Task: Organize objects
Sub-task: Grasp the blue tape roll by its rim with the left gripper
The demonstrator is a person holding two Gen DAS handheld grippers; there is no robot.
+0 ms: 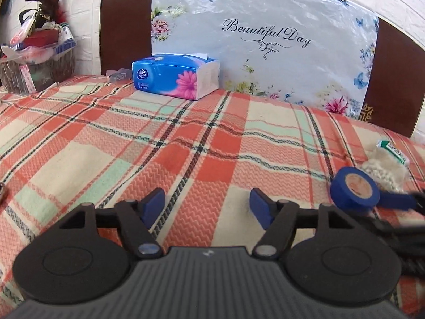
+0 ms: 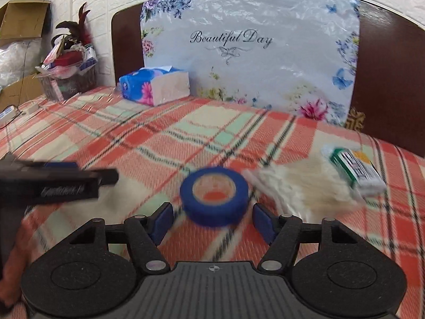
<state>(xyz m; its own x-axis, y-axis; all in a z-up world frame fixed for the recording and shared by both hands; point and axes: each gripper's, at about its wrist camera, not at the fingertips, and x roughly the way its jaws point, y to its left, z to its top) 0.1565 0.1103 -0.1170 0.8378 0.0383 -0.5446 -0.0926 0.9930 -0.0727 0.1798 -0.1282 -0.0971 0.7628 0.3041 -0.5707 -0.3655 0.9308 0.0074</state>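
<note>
A blue tape roll lies flat on the plaid bedspread, between the blue fingertips of my right gripper. A narrow gap shows on each side, so the pads do not press it and the gripper is open. In the left wrist view the tape roll lies off to the right, with one of the right gripper's fingers beside it. My left gripper stands open over bare bedspread with nothing between its fingers. From the right wrist view it appears blurred at the left edge.
A clear bag of cotton swabs with a green label lies just right of the tape. A blue tissue pack stands at the headboard by the floral "Beautiful Day" sheet. A cluttered basket and cardboard boxes sit far left.
</note>
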